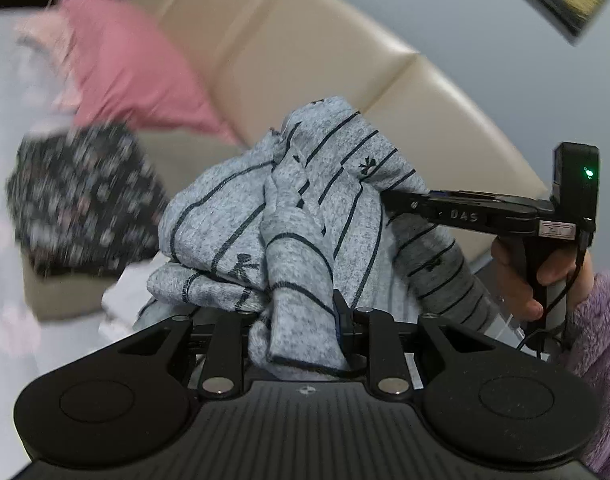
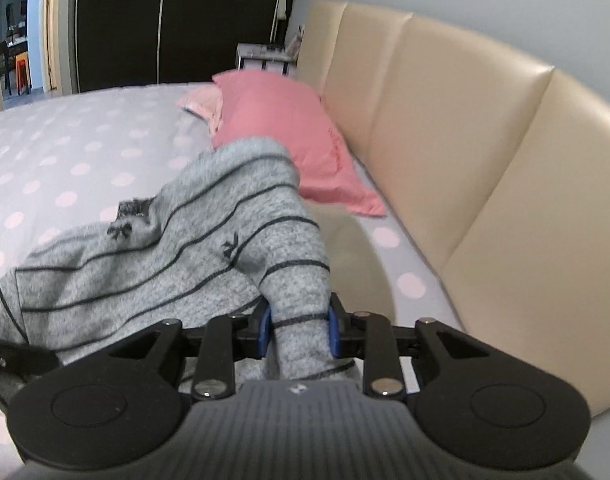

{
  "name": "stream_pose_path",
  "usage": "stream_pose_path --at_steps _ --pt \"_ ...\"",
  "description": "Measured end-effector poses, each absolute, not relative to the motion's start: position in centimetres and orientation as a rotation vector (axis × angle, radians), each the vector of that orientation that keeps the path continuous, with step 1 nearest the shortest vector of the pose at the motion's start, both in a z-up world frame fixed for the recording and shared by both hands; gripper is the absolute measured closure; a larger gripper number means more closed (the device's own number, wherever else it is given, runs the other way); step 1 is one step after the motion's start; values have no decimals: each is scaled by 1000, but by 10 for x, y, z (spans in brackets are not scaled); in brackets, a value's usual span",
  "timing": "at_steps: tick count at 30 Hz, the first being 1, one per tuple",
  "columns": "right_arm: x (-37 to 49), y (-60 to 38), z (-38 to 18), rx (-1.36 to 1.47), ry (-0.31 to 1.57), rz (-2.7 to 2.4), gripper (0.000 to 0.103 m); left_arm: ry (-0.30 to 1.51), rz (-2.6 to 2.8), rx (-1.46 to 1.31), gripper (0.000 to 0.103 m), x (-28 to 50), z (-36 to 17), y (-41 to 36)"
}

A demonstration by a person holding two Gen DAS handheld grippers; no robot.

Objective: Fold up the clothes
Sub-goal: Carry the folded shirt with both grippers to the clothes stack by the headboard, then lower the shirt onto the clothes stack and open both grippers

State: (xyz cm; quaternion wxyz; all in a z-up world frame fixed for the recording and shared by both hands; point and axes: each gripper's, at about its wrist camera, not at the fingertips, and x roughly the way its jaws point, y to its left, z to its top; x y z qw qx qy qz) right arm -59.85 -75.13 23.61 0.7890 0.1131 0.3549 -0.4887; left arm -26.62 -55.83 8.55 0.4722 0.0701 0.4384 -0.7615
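Both the left gripper [image 1: 305, 320] and right gripper [image 2: 300, 330] clench the grey striped garment [image 2: 177, 248] above the bed [image 2: 65, 152]

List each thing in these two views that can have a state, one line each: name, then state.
grey striped garment: bunched, unfolded, lifted and held at two places
left gripper: shut on a fold of the garment
right gripper: garment fold between its blue pads, pads against it
pink pillow: lying against the headboard
dark floral cloth: blurred, lying on the bed
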Motion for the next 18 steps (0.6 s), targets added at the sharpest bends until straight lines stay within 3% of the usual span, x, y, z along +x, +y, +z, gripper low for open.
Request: stream_pose_path --at_steps 6,9,12,14,18 --pt "-627 -749 233 338 646 -1166 50 1109 -1865 167 72 -250 71 -572" --pt "-665 -738 241 453 550 -1216 48 1120 -1864 144 66 -243 74 -569" --pt "-700 -724 243 535 465 -1259 45 1103 -1863 114 58 -237 76 -565" --pt "-723 -708 238 584 418 -1305 40 1091 -1847 81 46 -231 76 -563" --pt "-765 -678 210 762 318 -1324 33 1073 -1808 49 44 -220 72 -564"
